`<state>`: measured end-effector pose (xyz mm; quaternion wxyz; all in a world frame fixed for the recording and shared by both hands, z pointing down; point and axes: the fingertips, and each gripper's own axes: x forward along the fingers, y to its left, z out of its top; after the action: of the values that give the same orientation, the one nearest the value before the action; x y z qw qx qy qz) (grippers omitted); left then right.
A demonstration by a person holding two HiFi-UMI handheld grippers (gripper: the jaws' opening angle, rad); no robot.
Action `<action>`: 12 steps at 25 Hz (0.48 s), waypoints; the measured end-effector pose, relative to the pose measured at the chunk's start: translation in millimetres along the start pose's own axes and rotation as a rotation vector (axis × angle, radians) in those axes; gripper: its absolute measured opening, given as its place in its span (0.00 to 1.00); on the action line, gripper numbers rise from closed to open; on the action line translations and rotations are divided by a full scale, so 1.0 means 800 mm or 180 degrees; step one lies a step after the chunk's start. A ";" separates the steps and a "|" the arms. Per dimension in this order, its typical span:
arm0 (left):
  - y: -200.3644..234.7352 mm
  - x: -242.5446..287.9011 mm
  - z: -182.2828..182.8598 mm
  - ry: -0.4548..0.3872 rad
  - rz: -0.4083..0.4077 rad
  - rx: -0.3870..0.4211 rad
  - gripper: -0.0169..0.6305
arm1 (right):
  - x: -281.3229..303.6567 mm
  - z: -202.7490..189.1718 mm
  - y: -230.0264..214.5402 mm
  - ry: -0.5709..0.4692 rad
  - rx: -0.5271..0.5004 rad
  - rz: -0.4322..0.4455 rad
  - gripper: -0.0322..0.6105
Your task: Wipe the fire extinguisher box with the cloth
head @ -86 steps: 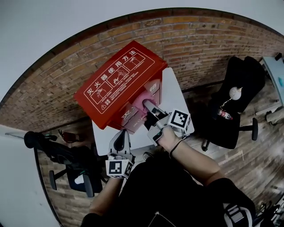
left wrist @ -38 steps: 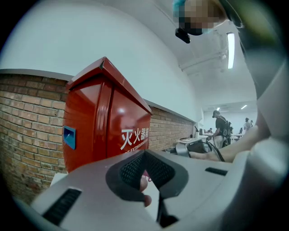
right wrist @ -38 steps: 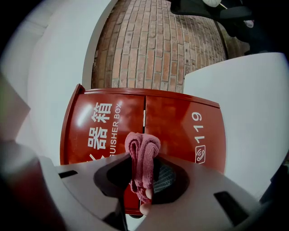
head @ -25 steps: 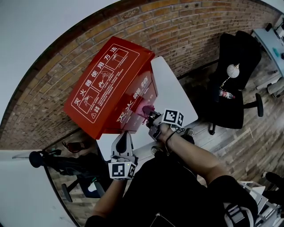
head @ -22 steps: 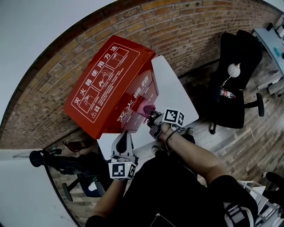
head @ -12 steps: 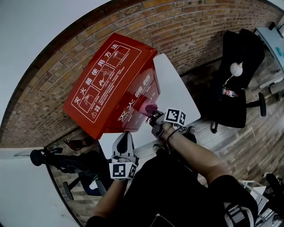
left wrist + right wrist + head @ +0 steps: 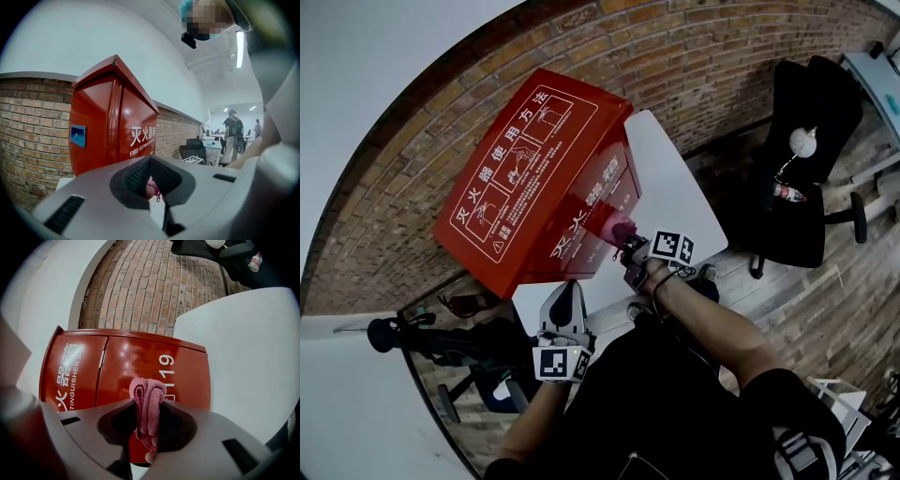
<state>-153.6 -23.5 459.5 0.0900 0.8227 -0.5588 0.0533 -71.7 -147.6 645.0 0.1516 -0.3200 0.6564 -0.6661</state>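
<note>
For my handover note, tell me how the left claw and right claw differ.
The right claw is clamped on a folded pink cloth; the left claw is shut on nothing. The right claw is at the front of the fire extinguisher box; the left claw hangs back from it. Both point toward the box.

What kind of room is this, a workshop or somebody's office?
Most likely an open office: a brick wall behind a white table, a black swivel chair on a wooden floor, and people standing among desks further back.
</note>
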 end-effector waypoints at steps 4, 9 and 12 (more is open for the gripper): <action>-0.002 -0.001 0.001 -0.0035 -0.0059 -0.0031 0.07 | 0.003 0.001 -0.016 -0.0001 -0.0019 -0.0062 0.21; -0.003 -0.002 -0.001 -0.0006 -0.0089 -0.0043 0.07 | 0.007 0.000 -0.042 0.0027 -0.0030 -0.0174 0.21; 0.000 -0.003 -0.003 0.0016 -0.0067 -0.0047 0.07 | 0.011 0.001 -0.058 0.0044 -0.0038 -0.0217 0.21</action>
<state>-154.6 -20.8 461.6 0.0981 0.8277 -0.5503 0.0503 -67.3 -149.3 692.2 0.1223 -0.3385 0.6501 -0.6692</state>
